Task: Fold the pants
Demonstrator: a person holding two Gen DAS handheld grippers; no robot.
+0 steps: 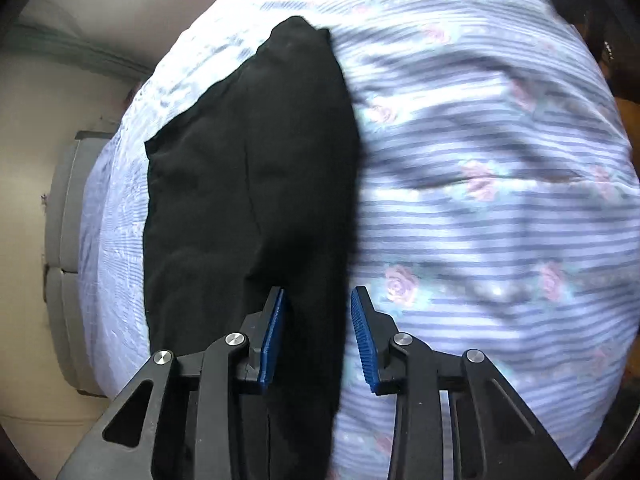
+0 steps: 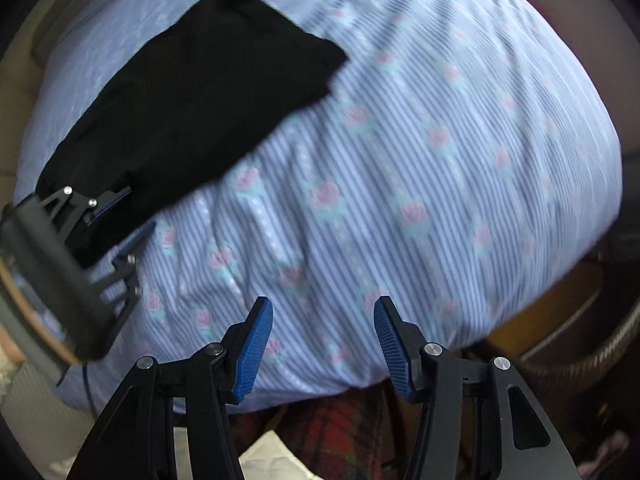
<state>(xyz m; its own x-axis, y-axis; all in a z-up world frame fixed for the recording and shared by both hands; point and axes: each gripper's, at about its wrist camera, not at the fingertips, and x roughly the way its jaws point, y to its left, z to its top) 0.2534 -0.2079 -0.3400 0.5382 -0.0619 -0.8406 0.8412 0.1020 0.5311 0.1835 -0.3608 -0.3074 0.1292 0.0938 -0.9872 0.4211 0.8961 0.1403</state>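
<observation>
Bedsheet (image 2: 400, 160): only right view shows left tool (image 2: 136, 216) beside pants (image 2: 192, 100).

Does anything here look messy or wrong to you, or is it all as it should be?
Nothing stands out. The black pants lie in a long folded strip on the striped floral bedsheet, which is only slightly rumpled. The left gripper is open over their near end; the right gripper is open over bare sheet.

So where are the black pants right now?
The black pants lie on the striped floral bedsheet, upper left in the right wrist view, with the open left gripper over their near end.
</observation>
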